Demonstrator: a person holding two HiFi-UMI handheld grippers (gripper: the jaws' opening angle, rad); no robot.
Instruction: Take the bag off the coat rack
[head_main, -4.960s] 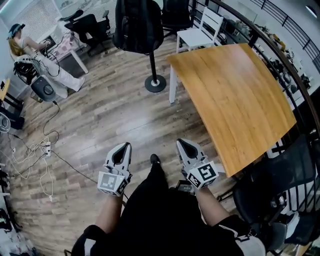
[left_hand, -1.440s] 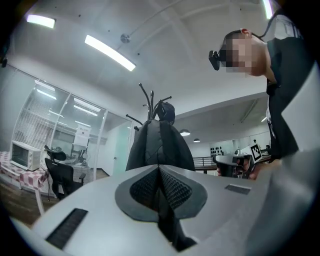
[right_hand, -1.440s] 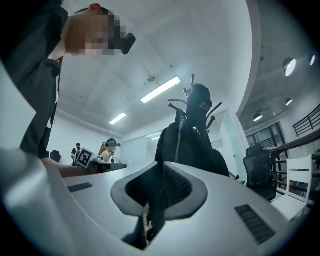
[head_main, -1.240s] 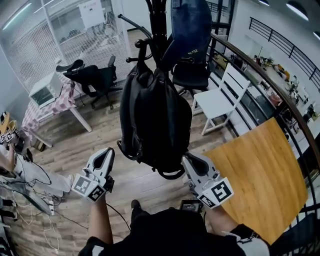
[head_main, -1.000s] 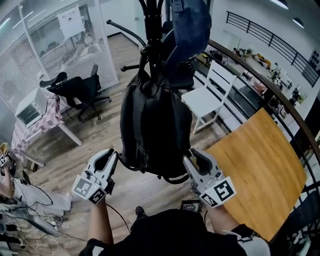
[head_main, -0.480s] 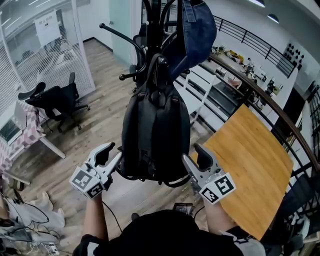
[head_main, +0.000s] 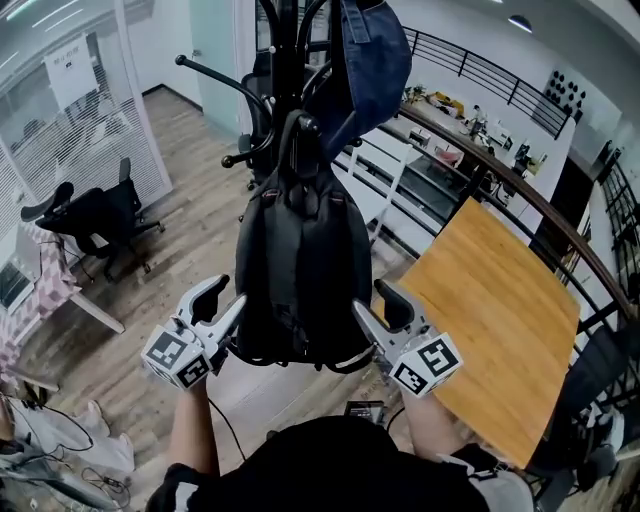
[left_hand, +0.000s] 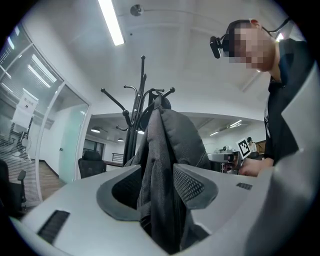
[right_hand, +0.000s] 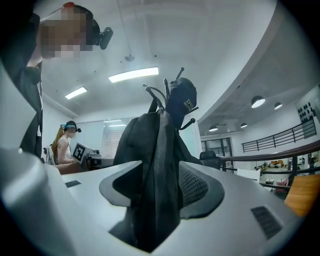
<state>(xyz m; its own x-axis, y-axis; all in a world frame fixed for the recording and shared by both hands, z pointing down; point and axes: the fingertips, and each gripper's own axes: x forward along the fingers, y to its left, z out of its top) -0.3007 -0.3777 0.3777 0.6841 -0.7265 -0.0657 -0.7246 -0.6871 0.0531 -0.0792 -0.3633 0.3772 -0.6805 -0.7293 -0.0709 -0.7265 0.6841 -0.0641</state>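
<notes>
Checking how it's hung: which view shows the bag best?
Head view: the whole bag hangs from the coat rack, top included. Each gripper view shows it edge-on from one side, close up.

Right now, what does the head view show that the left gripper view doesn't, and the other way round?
Head view only: the wooden table and the white chair behind the bag. Left gripper view only: the ceiling light, and up close the jaws of the left gripper, which have just been opening and stand wide apart with the bag's side between them. Both: the bag hanging on the coat rack, with the left gripper beside it.
</notes>
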